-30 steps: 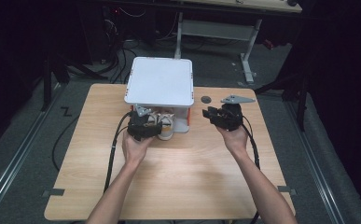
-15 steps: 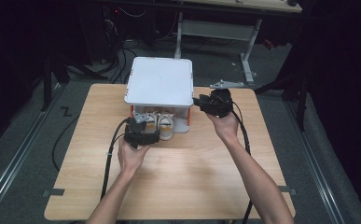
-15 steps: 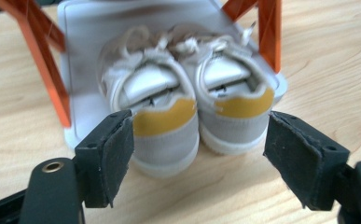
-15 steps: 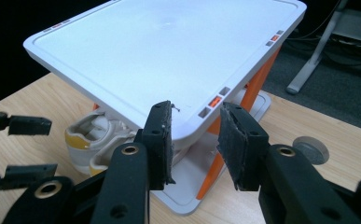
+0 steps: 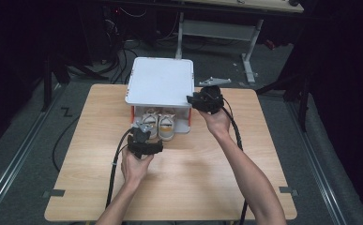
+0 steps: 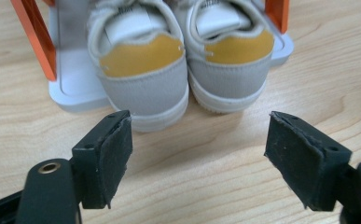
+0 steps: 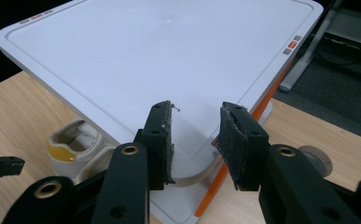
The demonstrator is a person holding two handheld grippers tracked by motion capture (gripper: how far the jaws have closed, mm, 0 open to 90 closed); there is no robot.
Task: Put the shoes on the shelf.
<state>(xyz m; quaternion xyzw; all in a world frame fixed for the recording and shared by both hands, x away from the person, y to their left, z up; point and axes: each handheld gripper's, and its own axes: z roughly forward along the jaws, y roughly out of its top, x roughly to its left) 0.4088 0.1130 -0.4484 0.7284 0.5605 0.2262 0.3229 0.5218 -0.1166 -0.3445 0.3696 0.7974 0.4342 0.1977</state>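
A pair of small grey shoes with yellow heel patches [image 6: 141,70] stands on the lower white tray [image 6: 71,93] of a rack with orange posts [image 6: 33,37] and a white top [image 5: 160,84]. The heels point at me. My left gripper [image 5: 145,133] [image 6: 199,158] sits on the table just in front of the heels. Its jaws have just been opening and stand wide with nothing between them. My right gripper [image 5: 192,99] [image 7: 196,140] hovers at the front right corner of the white top [image 7: 145,51]. Its jaws have opened a little; their pads are apart and above the panel.
The rack stands at the far middle of a wooden table [image 5: 207,168]. A round grey disc [image 7: 315,158] lies on the wood right of the rack. One shoe [image 7: 71,142] shows under the top's edge. Cables trail from both grippers toward the near edge.
My left gripper has drawn back from the shoes toward me and its jaws have spread. My right gripper has moved left and away, from the open table to the rack's top corner.
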